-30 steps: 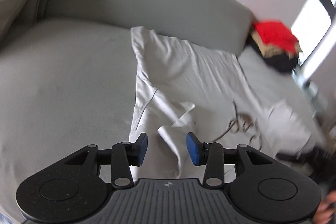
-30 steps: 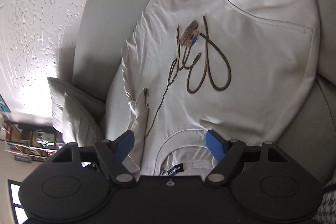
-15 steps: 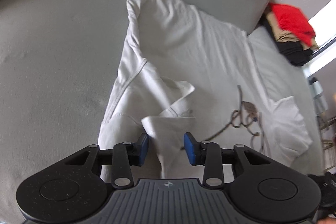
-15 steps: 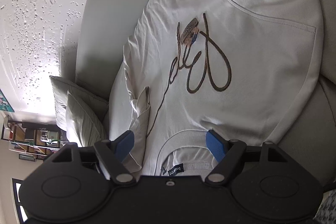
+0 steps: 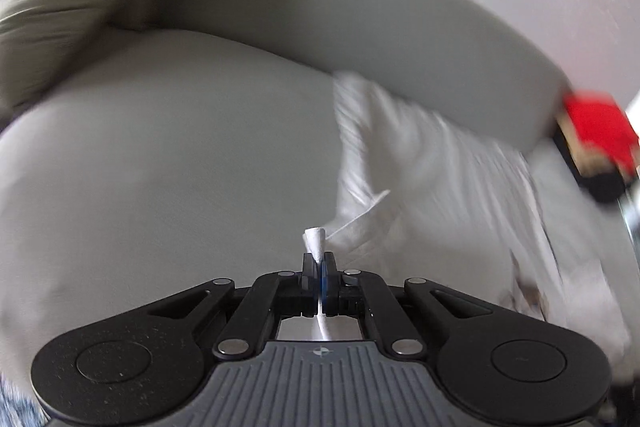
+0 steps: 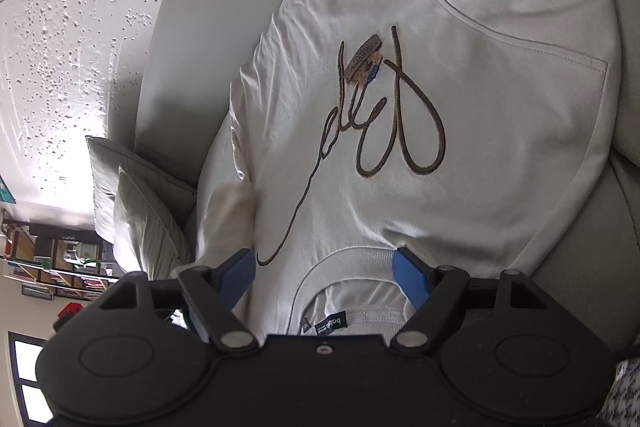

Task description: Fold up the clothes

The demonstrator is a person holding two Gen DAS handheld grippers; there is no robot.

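Note:
A white T-shirt (image 6: 460,99) with a brown script print lies spread on a grey sofa seat (image 5: 168,163). In the left wrist view it (image 5: 432,179) is blurred, at the right. My left gripper (image 5: 320,261) is shut on the tip of the shirt's sleeve (image 5: 315,241) and holds it lifted off the seat. My right gripper (image 6: 326,269) is open, hovering above the shirt's collar (image 6: 344,267), its fingers either side of the neckline. A small label (image 6: 330,327) shows inside the collar.
The grey sofa backrest (image 5: 360,27) runs behind the shirt. Grey cushions (image 6: 136,211) lie at one end. A pile of red and dark clothes (image 5: 596,143) sits at the far right end. A textured white wall (image 6: 60,27) is behind the sofa.
My left gripper has closed on the sleeve and pulled it up and to the left, away from the shirt body. The right gripper has stayed open over the collar.

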